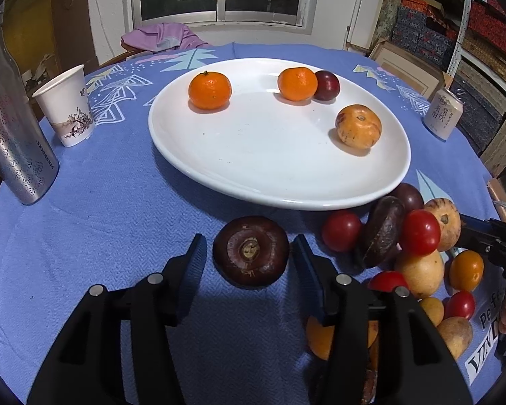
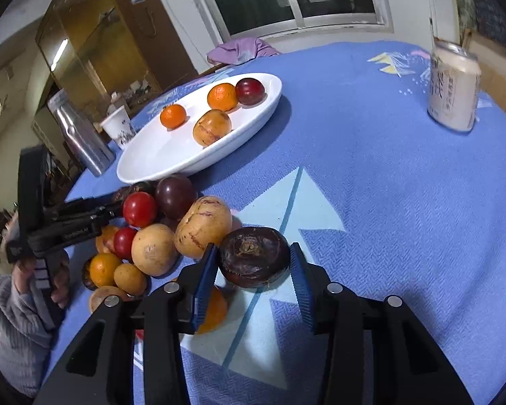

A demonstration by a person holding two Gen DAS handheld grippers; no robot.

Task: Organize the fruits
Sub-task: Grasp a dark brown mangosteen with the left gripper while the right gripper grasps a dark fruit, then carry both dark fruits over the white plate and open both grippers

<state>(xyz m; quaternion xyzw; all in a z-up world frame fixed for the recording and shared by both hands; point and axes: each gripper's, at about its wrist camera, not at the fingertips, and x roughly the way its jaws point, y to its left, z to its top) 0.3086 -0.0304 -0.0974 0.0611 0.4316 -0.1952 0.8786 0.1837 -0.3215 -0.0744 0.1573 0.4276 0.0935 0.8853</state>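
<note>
The left tool [image 1: 249,243] stood spread around a flat dark fruit [image 1: 251,251] that lay on the blue cloth [image 1: 118,236] of the counter, just in front of the white plate [image 1: 253,182]; a thin strip of cloth showed between the fruit and each finger, so neither pad pressed on it. The right tool [image 2: 253,249] was pinching the other dark fruit [image 2: 254,256], its blue pads [image 2: 205,273] lying against both sides as far as the right wrist view showed. That fruit sat at the right edge of the fruit pile [image 2: 151,246], touching a pale yellow striped fruit [image 2: 204,226]. The pile, of red tomatoes [image 2: 140,209], yellow fruits and small oranges, lay beside the near rim of the plate. On the plate were two mandarins [image 1: 209,90], one of them touching a dark red plum [image 1: 327,85], and a speckled orange fruit [image 1: 358,126] apart from them. A paper cup [image 1: 67,108] and a steel bottle [image 1: 13,135] stood left of the plate, a drink can [image 1: 442,113] to its right. A hand [image 2: 59,280] in a grey sleeve gripped the left tool's handle.
</note>
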